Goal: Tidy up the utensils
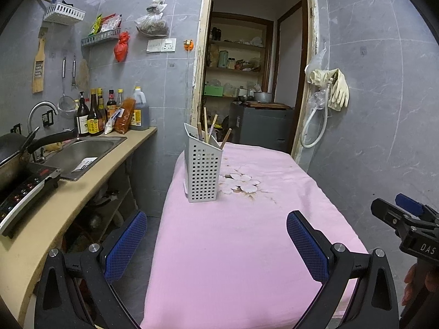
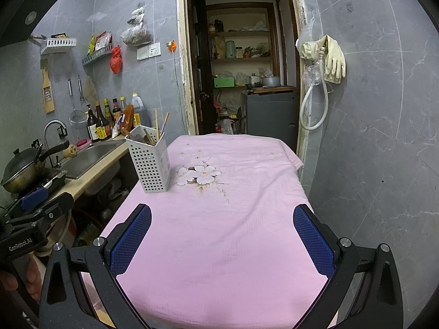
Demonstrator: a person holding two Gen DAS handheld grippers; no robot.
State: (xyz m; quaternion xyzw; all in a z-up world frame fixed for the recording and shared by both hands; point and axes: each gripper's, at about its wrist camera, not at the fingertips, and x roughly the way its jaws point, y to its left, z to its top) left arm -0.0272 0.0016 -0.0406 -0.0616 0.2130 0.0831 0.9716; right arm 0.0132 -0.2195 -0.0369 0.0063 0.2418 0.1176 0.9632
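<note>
A white perforated utensil holder (image 1: 203, 170) stands upright on the pink cloth-covered table (image 1: 247, 246), near its left edge. Several wooden chopsticks and utensil handles (image 1: 206, 128) stick out of it. It also shows in the right wrist view (image 2: 150, 161) with the utensils (image 2: 153, 133) inside. My left gripper (image 1: 216, 235) is open and empty, hovering over the near part of the table. My right gripper (image 2: 222, 233) is open and empty, also over the near part of the table (image 2: 233, 233). The right gripper shows at the left wrist view's right edge (image 1: 406, 219), the left gripper at the right wrist view's left edge (image 2: 35, 208).
A counter (image 1: 82, 186) with a sink (image 1: 82, 150), sauce bottles (image 1: 96, 115), an induction hob (image 1: 24, 192) and a wok (image 1: 11, 148) runs along the left. A doorway (image 1: 252, 68) opens behind the table. Rubber gloves and a hose (image 1: 329, 90) hang on the right wall.
</note>
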